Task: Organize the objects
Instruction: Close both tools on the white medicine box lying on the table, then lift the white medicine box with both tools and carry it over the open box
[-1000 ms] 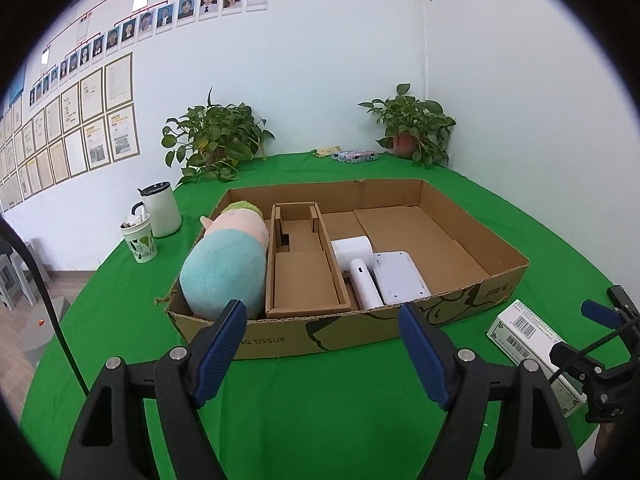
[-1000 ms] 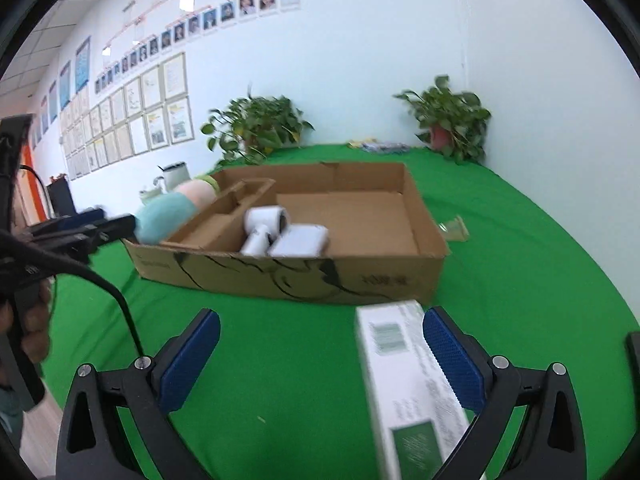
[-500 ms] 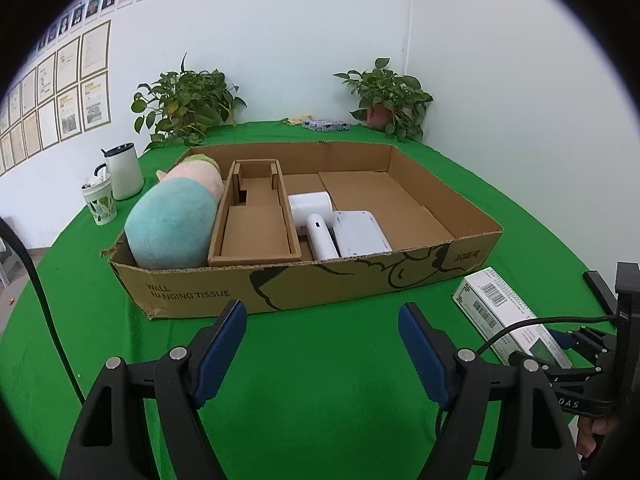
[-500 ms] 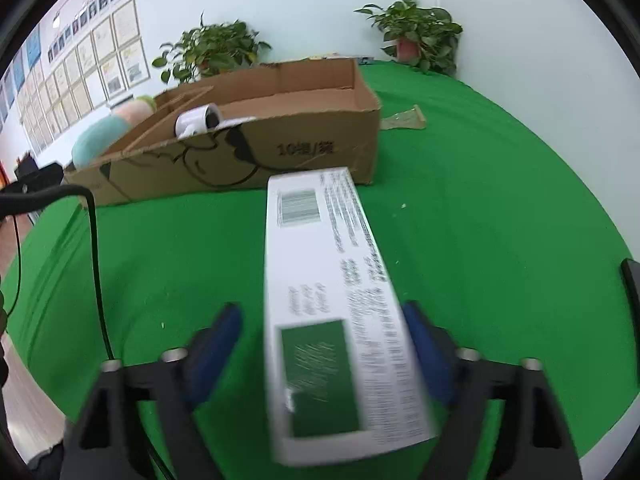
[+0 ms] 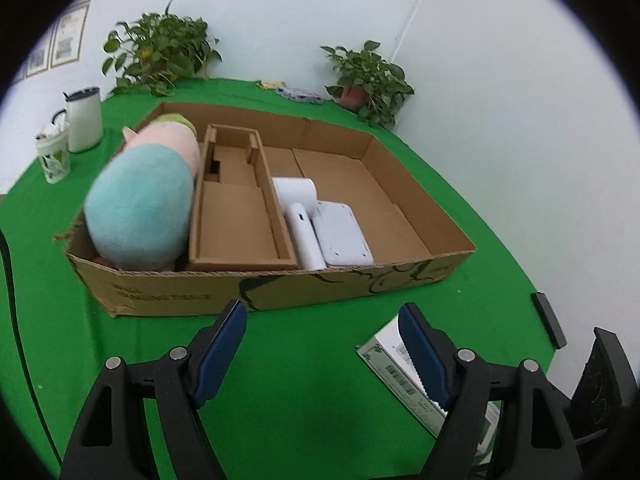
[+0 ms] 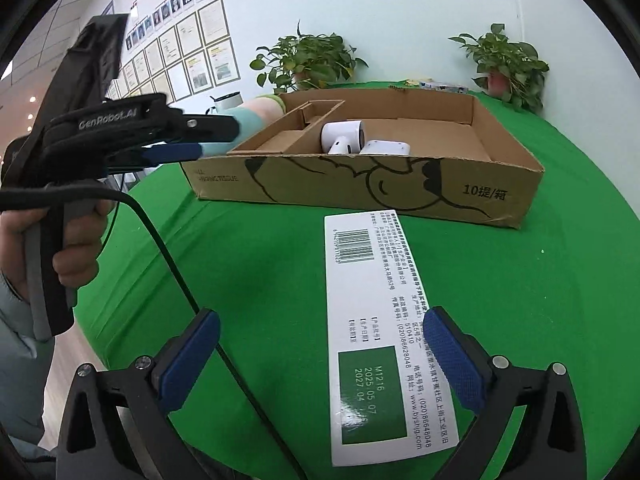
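Observation:
A shallow cardboard box (image 5: 172, 288) (image 6: 500, 196) sits on the green table. In it lie a teal and pink plush toy (image 5: 144, 208), a cardboard insert (image 5: 236, 216), a white hair dryer (image 5: 300, 216) (image 6: 344, 136) and a white flat device (image 5: 344, 236). A long white and green carton (image 6: 380, 328) (image 5: 396, 368) lies flat on the table in front of the box. My right gripper (image 6: 320, 356) is open, its jaws spread around the carton's near end. My left gripper (image 5: 320, 344) (image 6: 180, 140) is open and empty, left of the carton.
Two potted plants (image 5: 160, 52) (image 5: 368, 84) stand at the table's far edge by the wall. A white kettle (image 5: 84, 120) and a patterned cup (image 5: 52, 156) stand at the left. A black cable (image 6: 180, 280) runs across the table by my right gripper.
The left gripper has moved forward and right, closer to the box and the carton. The right gripper has pulled back and risen; the carton now lies sharp and flat between its open jaws.

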{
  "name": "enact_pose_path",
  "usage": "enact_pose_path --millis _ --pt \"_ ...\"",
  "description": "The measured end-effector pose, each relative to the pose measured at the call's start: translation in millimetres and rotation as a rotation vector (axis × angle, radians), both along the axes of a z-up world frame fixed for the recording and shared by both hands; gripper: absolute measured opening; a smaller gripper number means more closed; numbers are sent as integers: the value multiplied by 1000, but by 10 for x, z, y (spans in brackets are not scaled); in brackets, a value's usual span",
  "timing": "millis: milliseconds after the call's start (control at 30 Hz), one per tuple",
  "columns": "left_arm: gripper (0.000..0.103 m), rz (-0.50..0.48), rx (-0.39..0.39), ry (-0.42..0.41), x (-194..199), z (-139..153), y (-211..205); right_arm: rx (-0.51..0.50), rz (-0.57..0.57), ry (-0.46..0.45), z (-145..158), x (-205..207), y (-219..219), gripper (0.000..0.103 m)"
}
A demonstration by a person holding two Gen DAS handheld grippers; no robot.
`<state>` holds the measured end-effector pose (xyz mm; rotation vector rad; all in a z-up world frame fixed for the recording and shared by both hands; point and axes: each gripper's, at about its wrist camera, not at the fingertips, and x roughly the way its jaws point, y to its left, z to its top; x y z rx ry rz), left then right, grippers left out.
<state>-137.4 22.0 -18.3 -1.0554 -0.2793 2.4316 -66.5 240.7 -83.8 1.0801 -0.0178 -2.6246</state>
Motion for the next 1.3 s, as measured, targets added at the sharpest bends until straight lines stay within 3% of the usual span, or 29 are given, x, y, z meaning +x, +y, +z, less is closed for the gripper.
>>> enact_pose_path --millis 200,333,433,533,633,767,833,900,967,1300 --pt "78 -172 49 -148 -203 -291 423 -31 9 -40 93 -57 -77 102" --pt "76 -253 100 -210 -240 -393 600 -239 134 -115 193 -8 3 102" --pt "70 -298 157 -275 -223 -518 647 -273 127 -128 171 19 56 102" --pt "68 -329 182 -348 -171 -665 704 -233 58 -120 102 28 153 102" --pt "62 -359 173 -402 -96 -789 789 -118 -47 -94 8 -26 277 102" --pt "60 -362 211 -431 -41 -861 845 -40 -54 -99 -113 -161 305 102" --pt "53 -374 221 -452 -5 -886 891 19 -46 -128 -205 -227 267 99" --pt "53 -384 223 -451 57 -892 925 80 -40 -187 -327 -285 168 77" --pt "53 -384 225 -451 154 -892 931 122 -34 -172 -336 -243 46 69" --pt "54 -351 281 -457 406 -918 810 45 -92 -173 -230 -84 -52 64"
